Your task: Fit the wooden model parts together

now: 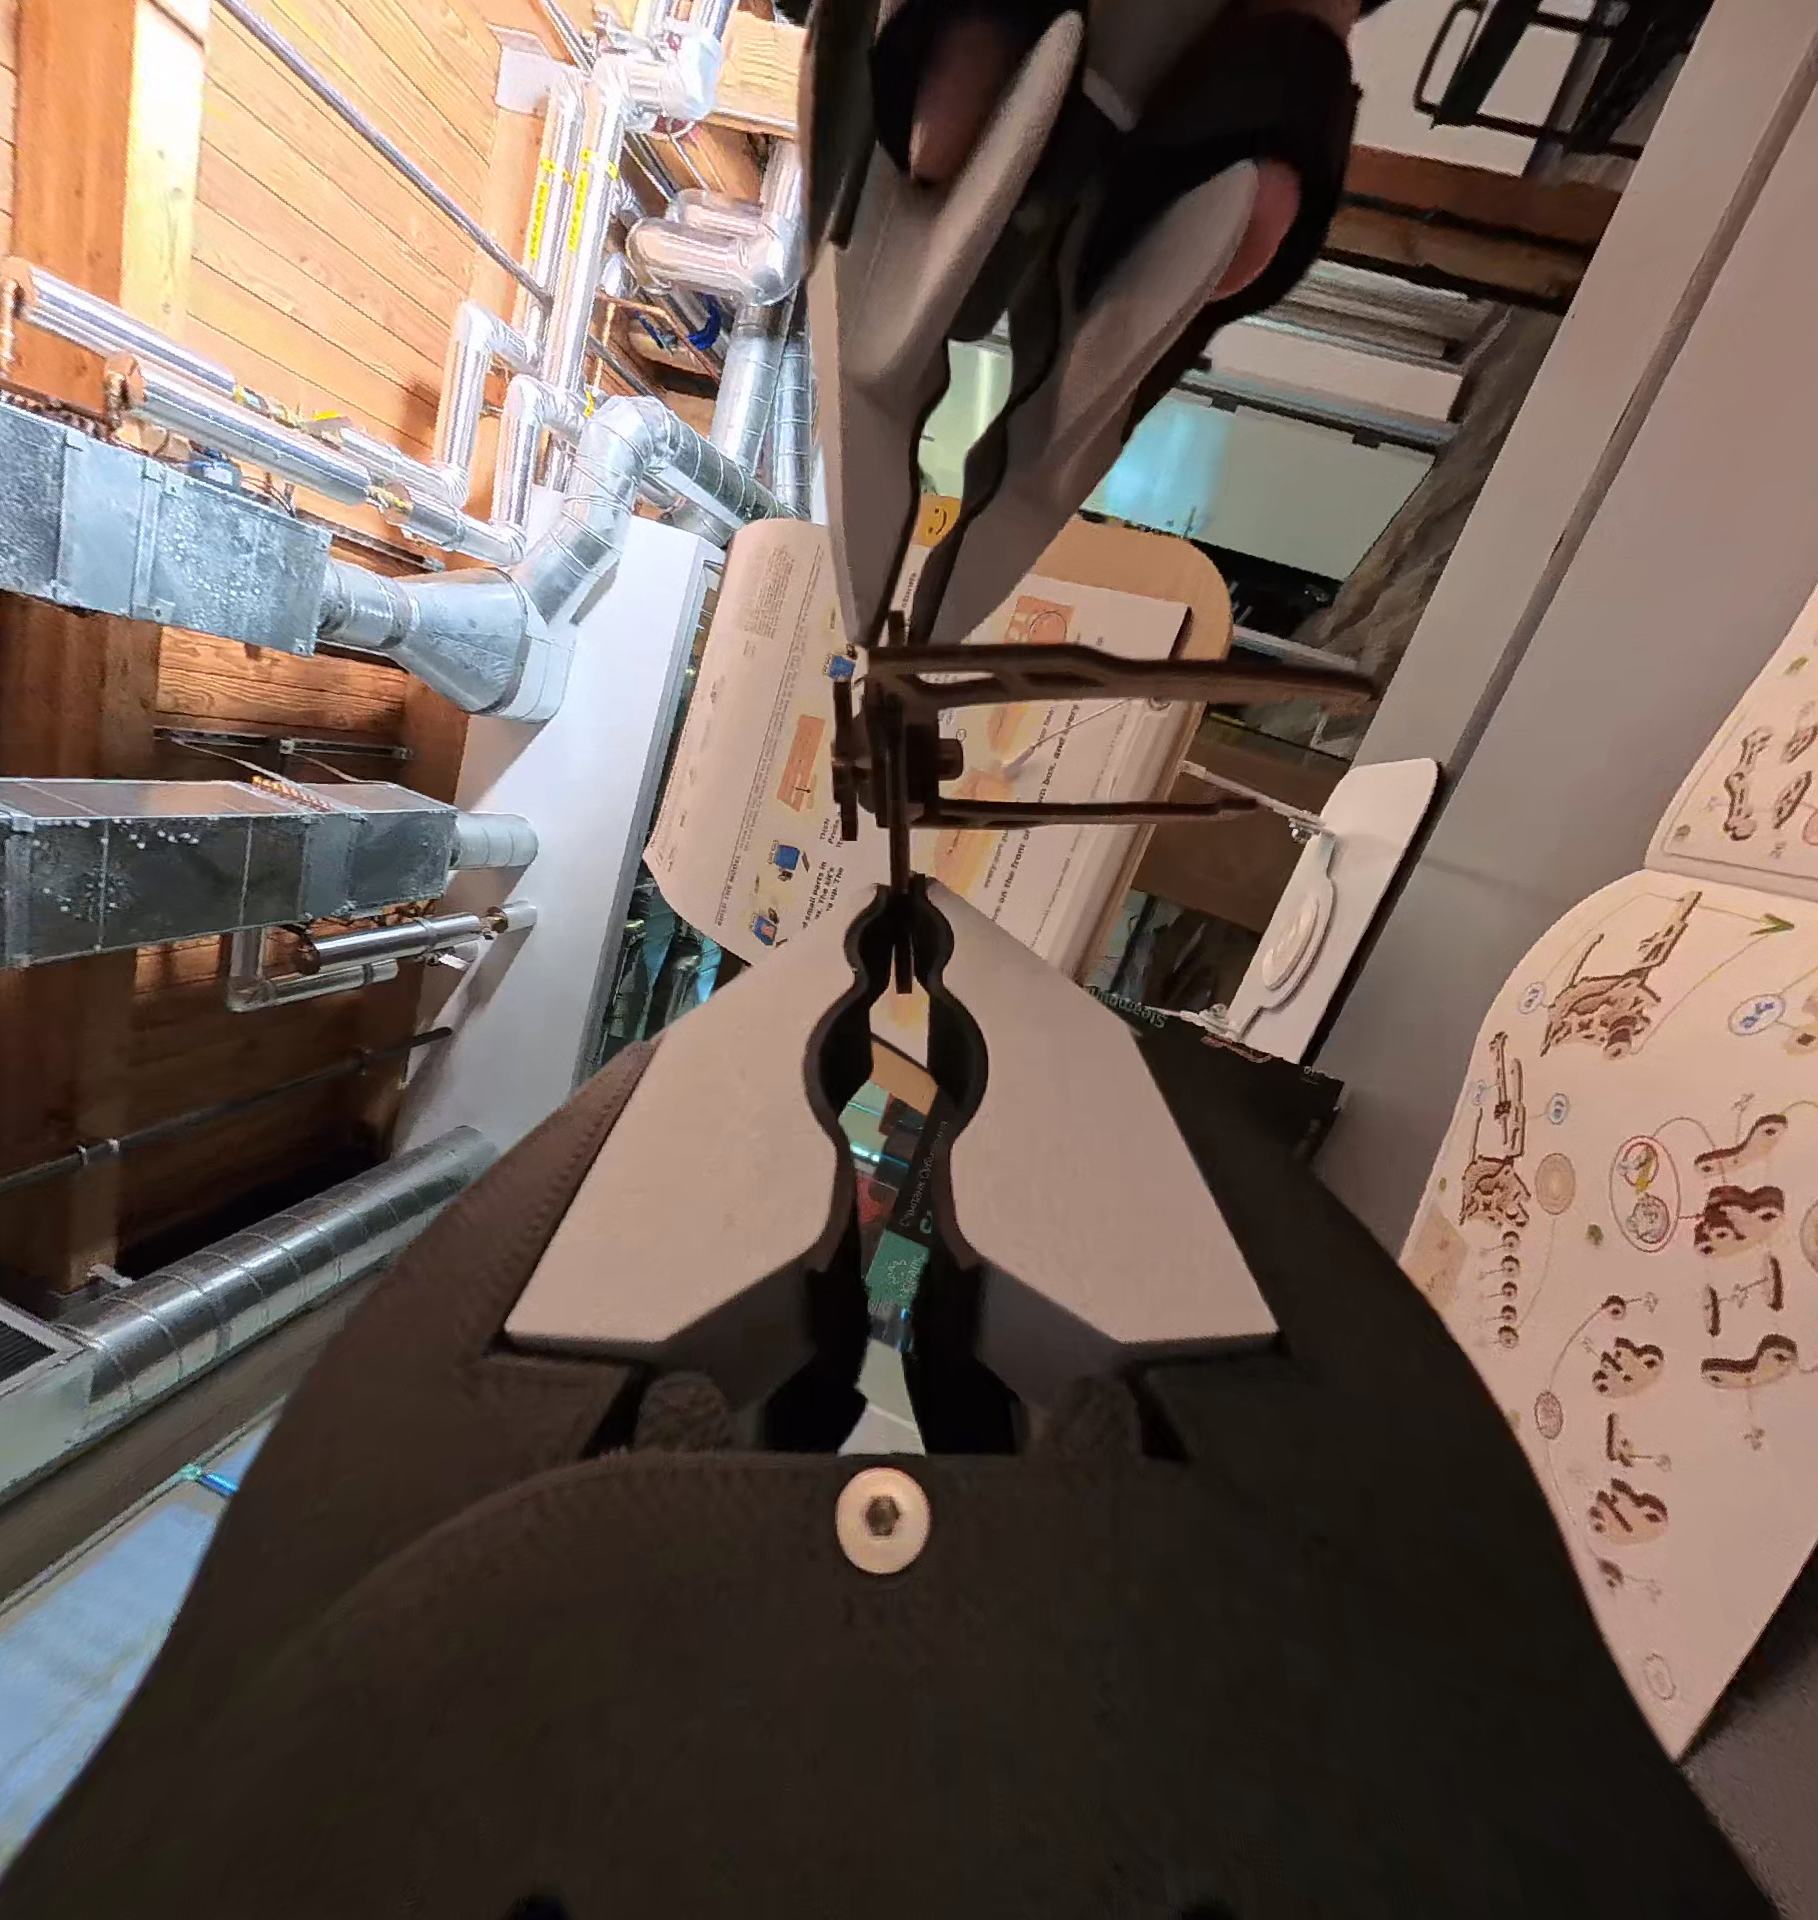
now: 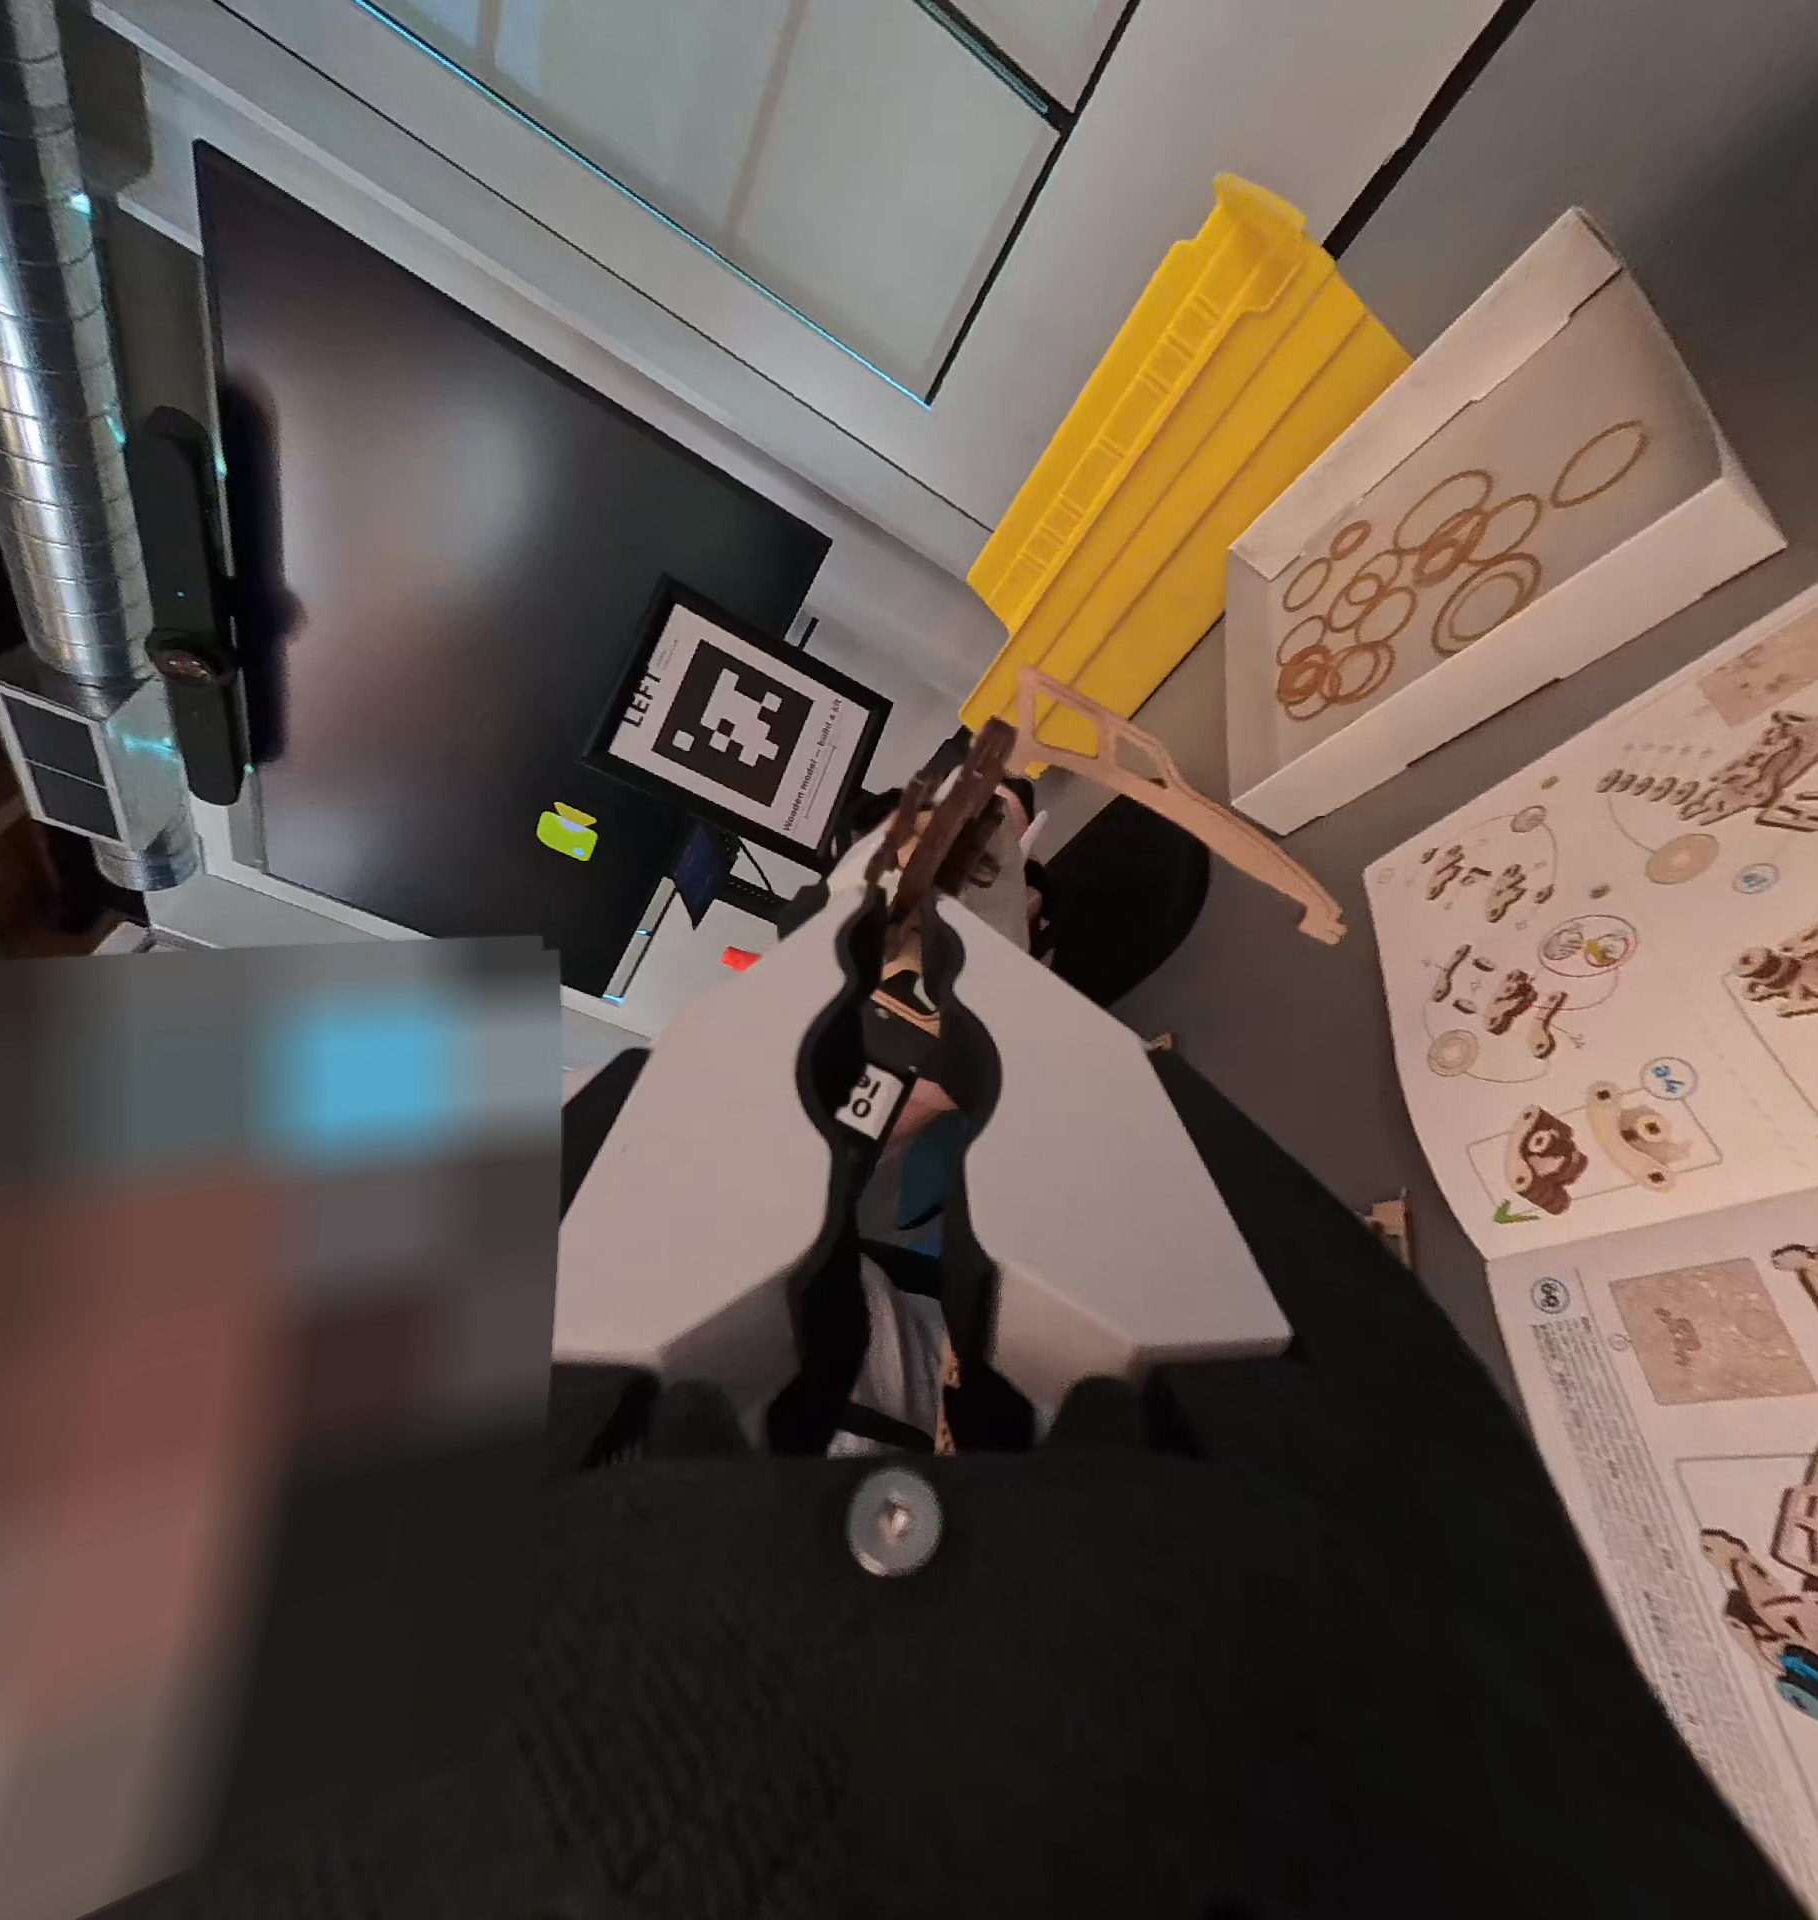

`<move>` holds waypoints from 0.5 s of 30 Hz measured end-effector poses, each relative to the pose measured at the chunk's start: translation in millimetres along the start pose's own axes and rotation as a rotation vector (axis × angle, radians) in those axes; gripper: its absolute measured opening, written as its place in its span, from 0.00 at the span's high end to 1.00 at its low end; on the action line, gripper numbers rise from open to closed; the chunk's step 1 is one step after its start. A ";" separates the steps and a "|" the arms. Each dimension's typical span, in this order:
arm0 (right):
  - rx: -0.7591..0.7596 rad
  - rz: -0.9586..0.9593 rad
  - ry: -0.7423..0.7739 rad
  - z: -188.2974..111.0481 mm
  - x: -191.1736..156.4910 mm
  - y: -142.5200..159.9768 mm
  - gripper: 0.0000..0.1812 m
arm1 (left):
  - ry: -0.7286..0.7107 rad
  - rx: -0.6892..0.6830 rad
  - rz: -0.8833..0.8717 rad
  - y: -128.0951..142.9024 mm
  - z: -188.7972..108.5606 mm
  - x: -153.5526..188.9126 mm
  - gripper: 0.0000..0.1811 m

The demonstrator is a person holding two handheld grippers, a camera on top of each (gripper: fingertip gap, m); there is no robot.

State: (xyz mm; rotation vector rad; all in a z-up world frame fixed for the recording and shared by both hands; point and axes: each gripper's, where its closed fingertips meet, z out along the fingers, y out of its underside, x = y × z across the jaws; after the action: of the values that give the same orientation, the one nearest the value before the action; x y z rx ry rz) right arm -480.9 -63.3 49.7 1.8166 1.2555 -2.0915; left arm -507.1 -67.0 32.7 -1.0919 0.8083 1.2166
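A small wooden model assembly hangs in the air between the two grippers, with two long thin arms reaching right. My left gripper is shut on a thin wooden plate at the assembly's lower edge. My right gripper comes in from above, shut on its top edge. In the right wrist view, my right gripper is shut on the same assembly; a pale wooden arm sticks out to the right. The left gripper sits just behind it, mostly hidden.
An open instruction booklet lies on the grey table at the right, also in the left wrist view. A white cardboard tray holds several wooden rings. A yellow plastic bin stands beside it. A dark monitor and a marker card stand behind.
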 end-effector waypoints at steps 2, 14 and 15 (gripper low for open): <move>-0.005 -0.015 0.048 -1.4 7.8 -0.1 0.98 | 0.048 -0.008 0.001 3.2 2.8 10.3 1.00; -0.132 -0.353 0.540 -50.0 39.6 -1.9 1.00 | 0.534 -0.002 -0.866 28.0 7.0 36.0 0.79; -0.171 -0.394 0.589 -54.0 41.4 1.7 1.00 | 0.593 -0.006 -0.945 28.9 6.0 39.7 0.80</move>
State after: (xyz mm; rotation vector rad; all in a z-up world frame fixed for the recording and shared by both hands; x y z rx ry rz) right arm -449.7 -13.1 16.1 2.3466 1.9976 -1.5550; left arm -527.9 -48.9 -8.5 -1.6069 0.5793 0.0919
